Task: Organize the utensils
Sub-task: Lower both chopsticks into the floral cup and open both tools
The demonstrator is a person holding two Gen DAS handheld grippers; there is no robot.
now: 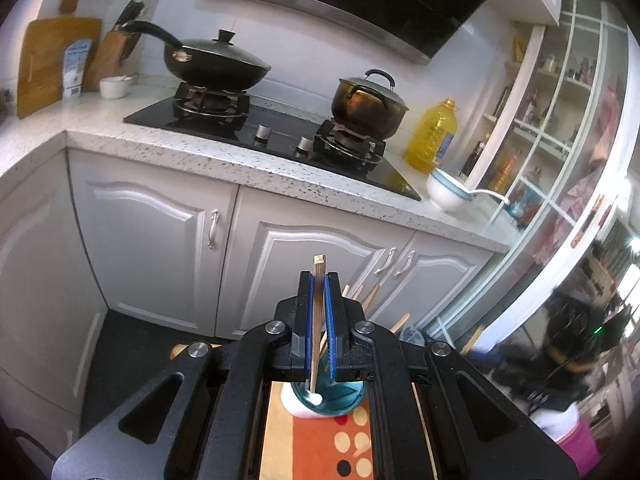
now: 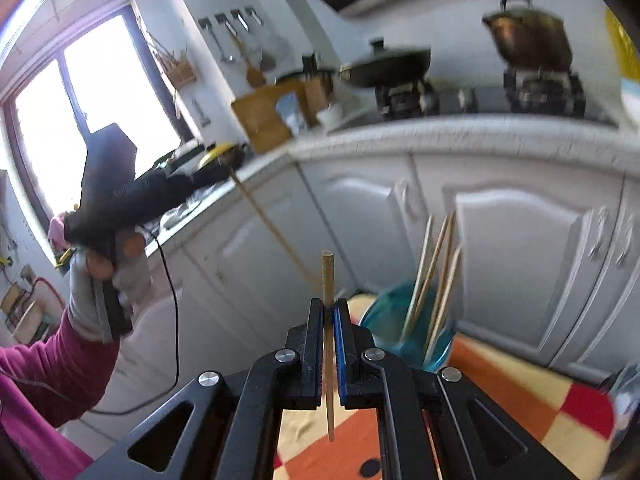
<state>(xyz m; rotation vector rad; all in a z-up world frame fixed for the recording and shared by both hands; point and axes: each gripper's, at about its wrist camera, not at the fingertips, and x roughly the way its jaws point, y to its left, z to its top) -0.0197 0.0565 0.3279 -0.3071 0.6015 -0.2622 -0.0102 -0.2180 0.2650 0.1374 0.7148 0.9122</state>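
- The left gripper is clamped on an upright chopstick.
- Below it, a teal utensil holder stands on an orange patterned mat.
- More chopsticks lean beside the fingers.

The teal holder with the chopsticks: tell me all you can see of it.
The teal holder is a round, open-topped cup, plastic by its look, standing on the orange patterned cloth before the white cabinets. Several pale wooden chopsticks lean inside it, ends up. In the left wrist view, its white base shows. Neither gripper touches it.
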